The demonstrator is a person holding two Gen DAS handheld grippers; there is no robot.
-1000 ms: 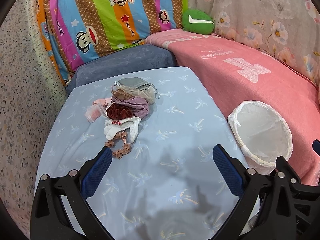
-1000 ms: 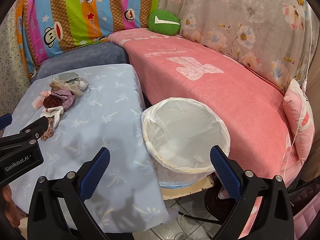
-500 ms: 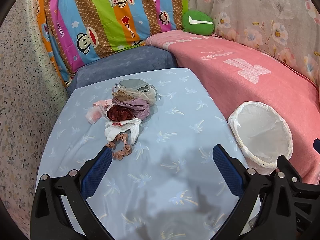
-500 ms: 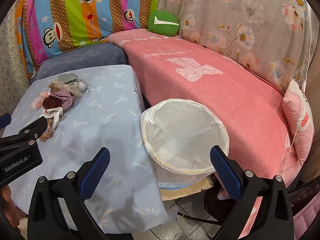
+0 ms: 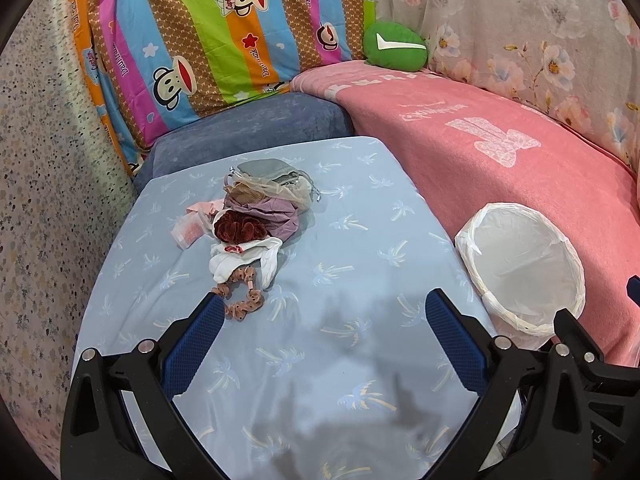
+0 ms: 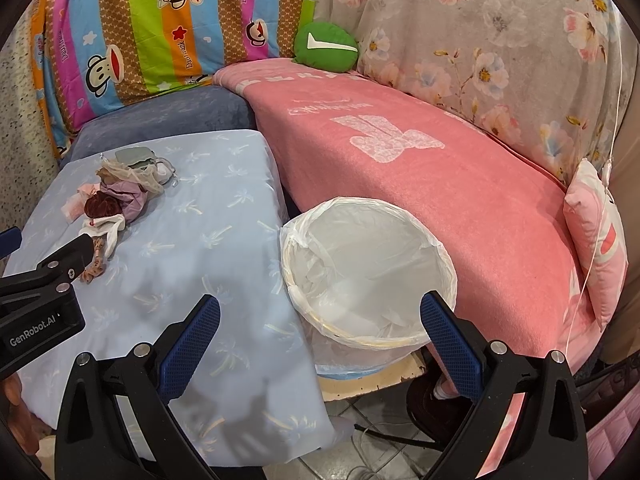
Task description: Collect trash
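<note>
free: bare tablecloth ahead of both tongs | obstacles: trash pile far-left; bin off right edge

Pink-covered sofa — floral drape behind, tiled floor.

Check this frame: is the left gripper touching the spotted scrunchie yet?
Cannot tell. In the left wrist view, a finger tip of the open left gripper overlaps the spotted scrunchie, but its height above the cloth is unclear.

A surface covered in pale blue cloth with palm prints carries a heap of soft trash ahead of the left fingers; a spotted brown scrunchie lies just beside one tip.
</note>
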